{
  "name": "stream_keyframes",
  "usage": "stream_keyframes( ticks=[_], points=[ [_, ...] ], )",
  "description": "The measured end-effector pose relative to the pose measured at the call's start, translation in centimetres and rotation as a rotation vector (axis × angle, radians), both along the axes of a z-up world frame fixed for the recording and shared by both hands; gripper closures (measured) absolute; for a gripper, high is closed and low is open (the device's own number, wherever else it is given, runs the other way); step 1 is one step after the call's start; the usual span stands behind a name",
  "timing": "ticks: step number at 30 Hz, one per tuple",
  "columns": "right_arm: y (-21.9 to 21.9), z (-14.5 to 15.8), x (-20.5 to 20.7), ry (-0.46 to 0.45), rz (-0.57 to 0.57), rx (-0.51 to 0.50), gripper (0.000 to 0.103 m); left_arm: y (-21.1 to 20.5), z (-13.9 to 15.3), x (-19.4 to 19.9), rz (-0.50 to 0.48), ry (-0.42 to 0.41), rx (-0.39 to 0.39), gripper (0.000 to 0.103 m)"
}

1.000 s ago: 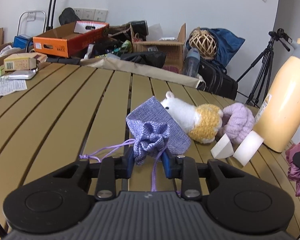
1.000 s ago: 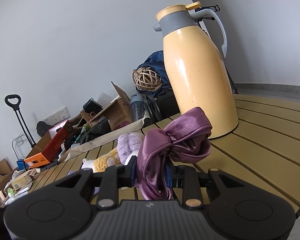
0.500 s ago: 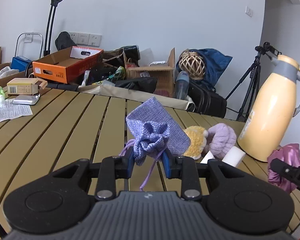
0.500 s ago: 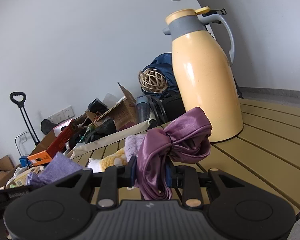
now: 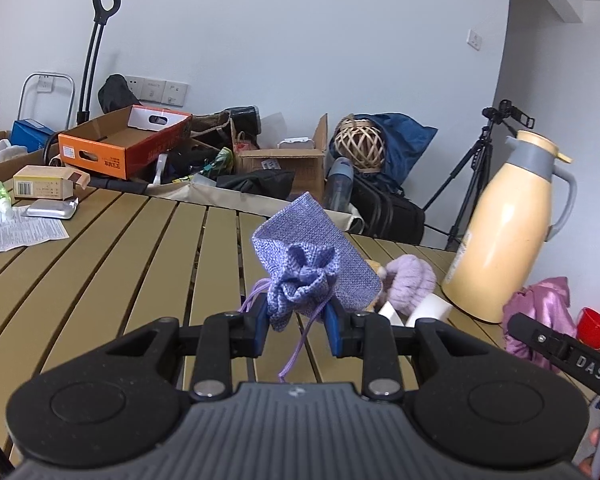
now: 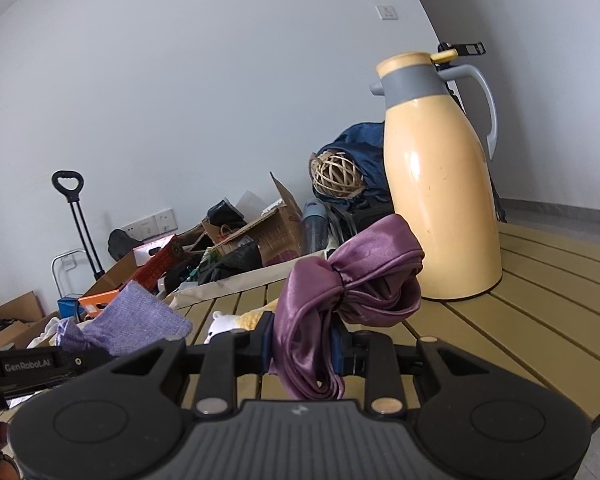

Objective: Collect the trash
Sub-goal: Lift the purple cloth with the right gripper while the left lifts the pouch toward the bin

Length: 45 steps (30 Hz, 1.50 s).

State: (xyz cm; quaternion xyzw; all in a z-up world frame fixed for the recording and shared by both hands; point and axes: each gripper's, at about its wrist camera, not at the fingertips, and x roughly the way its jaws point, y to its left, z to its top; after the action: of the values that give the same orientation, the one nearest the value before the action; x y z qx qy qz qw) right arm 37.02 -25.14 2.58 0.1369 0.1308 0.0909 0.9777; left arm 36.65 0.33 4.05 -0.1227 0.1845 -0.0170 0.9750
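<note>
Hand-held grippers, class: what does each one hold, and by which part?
The left hand-held gripper pinches the lilac drawstring pouch by its gathered neck. The right hand-held gripper clamps the purple satin cloth by its hanging folds.

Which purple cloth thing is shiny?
The satin scrunchie in the right gripper. The pouch in the left gripper is dull and woven.

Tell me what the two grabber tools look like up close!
Each tool is matte black with two round discs, silver screw heads and a ribbed grey block in the middle. The left tool and right tool both have blue pads inside their fingers. White lettering runs along each tool's side.
</note>
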Motion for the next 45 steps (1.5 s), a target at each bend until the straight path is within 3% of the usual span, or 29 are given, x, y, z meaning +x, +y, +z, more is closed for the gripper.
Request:
stream_keyframes(
  ticks=[9, 22, 36, 45],
  points=[
    [1.1, 0.6, -3.6, -0.049, 0.037, -0.049, 0.077, -0.1, 0.5, -4.1, -0.05, -0.034, 0.022, 0.074],
    [2.4, -0.8, -8.5, -0.026, 0.098, -0.075, 0.077, -0.1, 0.6, -9.3, -0.106, -0.075, 0.052, 0.074],
    [3.1, -2.1, -12.2, 0.025, 0.133, -0.059, 0.077, 0.1, 0.2, -15.7, -0.12, -0.063, 0.007, 0.074],
    [3.7, -3.9, -14.8, 0.099, 0.175, -0.058, 0.077, 0.5, -1.0, -18.9, -0.104, 0.006, 0.049, 0.074]
  ],
)
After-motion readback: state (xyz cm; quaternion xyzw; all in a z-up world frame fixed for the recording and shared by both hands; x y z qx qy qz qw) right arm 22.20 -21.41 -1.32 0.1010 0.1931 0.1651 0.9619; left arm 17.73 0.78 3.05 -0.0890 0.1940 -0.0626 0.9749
